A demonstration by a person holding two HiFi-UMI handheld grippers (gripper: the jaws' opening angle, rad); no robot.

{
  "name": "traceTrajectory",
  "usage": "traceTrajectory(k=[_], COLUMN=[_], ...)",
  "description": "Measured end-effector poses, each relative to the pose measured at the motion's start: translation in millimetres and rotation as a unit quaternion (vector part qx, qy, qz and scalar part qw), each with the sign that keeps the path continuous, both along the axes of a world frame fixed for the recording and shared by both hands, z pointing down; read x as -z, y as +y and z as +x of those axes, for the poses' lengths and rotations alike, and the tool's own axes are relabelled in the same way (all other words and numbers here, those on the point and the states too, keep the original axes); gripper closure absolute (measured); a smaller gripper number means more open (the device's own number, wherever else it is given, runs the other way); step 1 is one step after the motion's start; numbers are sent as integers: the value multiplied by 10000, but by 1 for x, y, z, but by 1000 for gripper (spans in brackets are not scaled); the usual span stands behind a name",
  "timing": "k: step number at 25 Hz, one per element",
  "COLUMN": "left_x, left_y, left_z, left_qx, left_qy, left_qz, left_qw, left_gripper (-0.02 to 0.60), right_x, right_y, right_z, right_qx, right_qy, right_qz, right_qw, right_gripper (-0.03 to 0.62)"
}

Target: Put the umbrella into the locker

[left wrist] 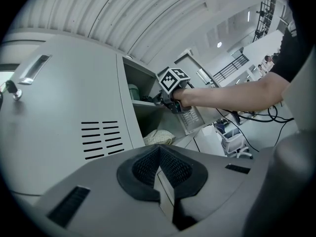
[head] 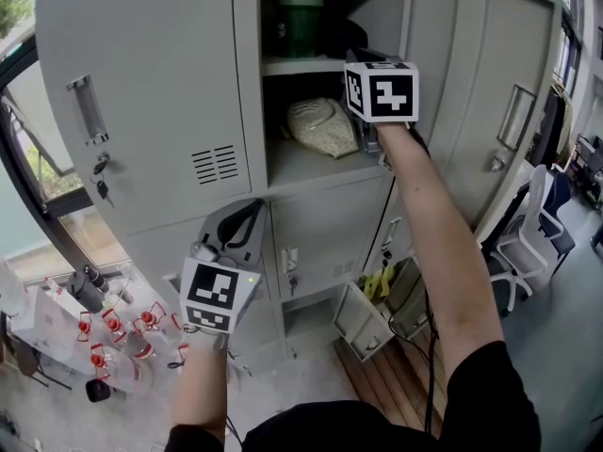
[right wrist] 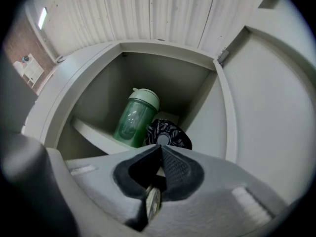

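Observation:
The folded umbrella [right wrist: 167, 134], black with a pale pattern, lies end-on on the locker's top shelf [right wrist: 94, 135] beside a green bottle [right wrist: 134, 117]. In the head view it is a dark shape [head: 341, 36] to the right of the bottle [head: 300, 19]. My right gripper [right wrist: 160, 149] is shut just in front of the umbrella's end, nothing between its pads. It is raised at the open compartment [head: 363, 61]. My left gripper [head: 245, 213] hangs lower, in front of the locker's front; its jaws [left wrist: 159, 152] are shut and hold nothing.
A beige bag [head: 322, 125] lies on the shelf below. The open locker door [head: 141, 102] with keys [head: 102, 188] stands at left, another door [head: 504, 111] at right. A small lower door [head: 363, 320] stands open. A white chair [head: 528, 238] is at right, a table with red items [head: 113, 332] at lower left.

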State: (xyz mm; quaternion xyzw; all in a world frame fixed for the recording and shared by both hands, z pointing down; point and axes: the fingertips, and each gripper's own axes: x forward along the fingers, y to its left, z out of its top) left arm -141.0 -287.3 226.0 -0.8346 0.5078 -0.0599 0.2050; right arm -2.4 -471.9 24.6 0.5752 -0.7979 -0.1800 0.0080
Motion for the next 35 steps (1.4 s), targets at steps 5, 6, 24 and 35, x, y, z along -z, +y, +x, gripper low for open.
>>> traceTrajectory(k=[5,6,24,35], left_x=[-10,-14,-117,-187], left_y=[5,6,38,79], left_z=[11,13,50,72], left_qx=[-77,-98,-594,-664], left_qy=[-36,-42,829,1353], left_qz=[-103,-135,-804,-1522], left_qw=[9999,9999,9915,9768], left_gripper=[572,571,572,572], right_x=[-25,-32,-240,-372], right_y=[40,50,175,226], right_z=[4,5,25,52], right_qx=[184,292,1065,860], right_qy=[-24,-96,-643,-932], right_qz=[396,396,-419,-1402], right_qw=[9990,9987,9913,9820], right_gripper=[596,595,597,597])
